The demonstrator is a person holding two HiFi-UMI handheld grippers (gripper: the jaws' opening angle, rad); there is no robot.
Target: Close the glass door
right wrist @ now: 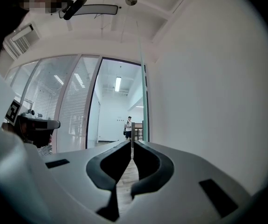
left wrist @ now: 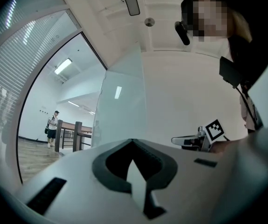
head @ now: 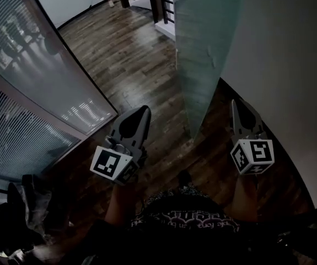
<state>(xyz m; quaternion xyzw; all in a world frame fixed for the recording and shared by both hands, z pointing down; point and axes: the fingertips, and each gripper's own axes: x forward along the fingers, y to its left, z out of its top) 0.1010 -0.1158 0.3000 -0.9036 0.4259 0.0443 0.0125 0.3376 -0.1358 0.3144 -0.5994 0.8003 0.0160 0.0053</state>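
— Position of the tall frosted glass door panel (head: 202, 54)?

— Swung open, edge-on just ahead, close beside the plain white wall (head: 290, 65), with its near bottom corner over the dark wooden plank floor (head: 130, 54), between the two grippers.

— State of the left gripper (head: 144, 110) and the right gripper (head: 235, 105)?

— Both pinched together on nothing, tips meeting, clear of the glass.

— Best way to close it?

— Probably no grasp needed. Lay the flat of the right gripper, seemingly on the wall side, against the panel's face near the free edge, then push slowly and evenly. Keep off the thin edge itself; likely to slip there. Hinge not visible, so judged to lie at the far end.

— Room to move?

— Plenty of bare floor leftward, up to the glass partition with slatted blinds (head: 31, 93). Tight on the right, with the wall close by. Worth minding own feet under the swing. Distant person with a bag (left wrist: 52, 127) by the dark railing posts (left wrist: 78, 135), well apart.
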